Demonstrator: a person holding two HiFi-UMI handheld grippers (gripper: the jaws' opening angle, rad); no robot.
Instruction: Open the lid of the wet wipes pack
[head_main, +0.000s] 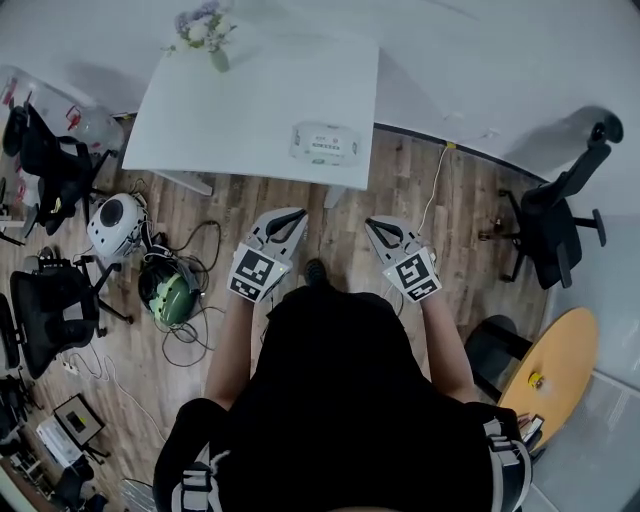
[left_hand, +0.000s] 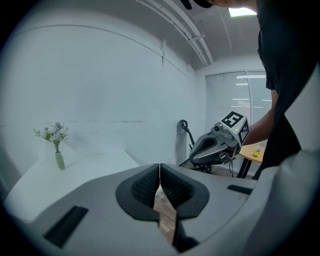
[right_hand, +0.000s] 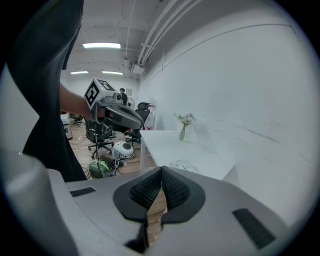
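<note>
The wet wipes pack (head_main: 325, 142) lies flat on the white table (head_main: 230, 110), near its front right edge. In the right gripper view the pack (right_hand: 183, 165) shows just beyond the jaws, lid down. Both grippers hang over the wooden floor, short of the table and apart from the pack. My left gripper (head_main: 289, 217) is shut with its pads pressed together on nothing (left_hand: 159, 171). My right gripper (head_main: 379, 229) is likewise shut and empty (right_hand: 161, 173). Each gripper shows in the other's view: the right gripper (left_hand: 216, 148) and the left gripper (right_hand: 118, 113).
A vase of flowers (head_main: 207, 35) stands at the table's far left corner. Office chairs (head_main: 50, 170), (head_main: 560, 220), a white helmet (head_main: 117, 225), a green helmet (head_main: 167, 290) and cables lie around on the floor. A round wooden table (head_main: 555, 370) is at the right.
</note>
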